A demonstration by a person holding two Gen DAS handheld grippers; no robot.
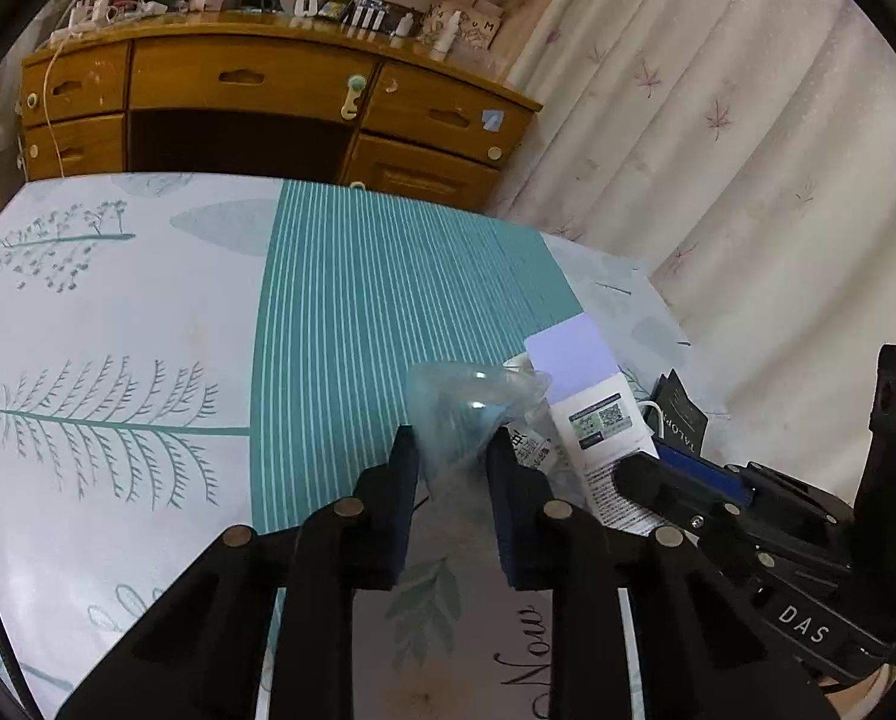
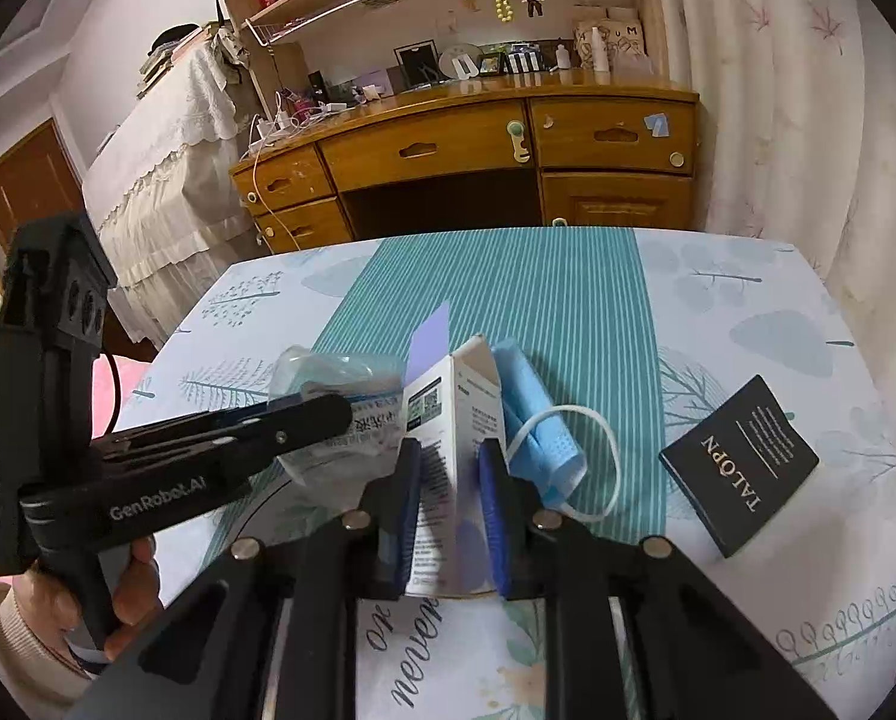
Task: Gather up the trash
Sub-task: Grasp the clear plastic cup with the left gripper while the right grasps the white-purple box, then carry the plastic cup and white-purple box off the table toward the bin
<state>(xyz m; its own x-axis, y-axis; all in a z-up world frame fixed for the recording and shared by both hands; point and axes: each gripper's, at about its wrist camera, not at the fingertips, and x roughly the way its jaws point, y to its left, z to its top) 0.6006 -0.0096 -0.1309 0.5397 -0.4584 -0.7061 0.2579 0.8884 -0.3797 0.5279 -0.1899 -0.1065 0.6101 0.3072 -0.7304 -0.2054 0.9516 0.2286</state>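
Observation:
My left gripper (image 1: 451, 450) is shut on a crumpled clear plastic wrapper (image 1: 466, 414), held over the table. The wrapper also shows in the right wrist view (image 2: 334, 414), with the left gripper (image 2: 328, 414) coming in from the left. My right gripper (image 2: 445, 456) is shut on a white carton (image 2: 460, 420) with a QR code and an open purple flap. The carton also shows in the left wrist view (image 1: 598, 414), beside the right gripper (image 1: 628, 468). A blue face mask (image 2: 538, 420) lies on the table just right of the carton. A black TALOPN card (image 2: 742, 462) lies further right.
The table (image 1: 148, 330) has a teal striped and leaf-printed cloth. A tray with a "Now or never" print (image 2: 448, 648) lies under the grippers. A wooden desk (image 1: 268, 108) stands behind the table, with a curtain (image 1: 718, 120) at the right.

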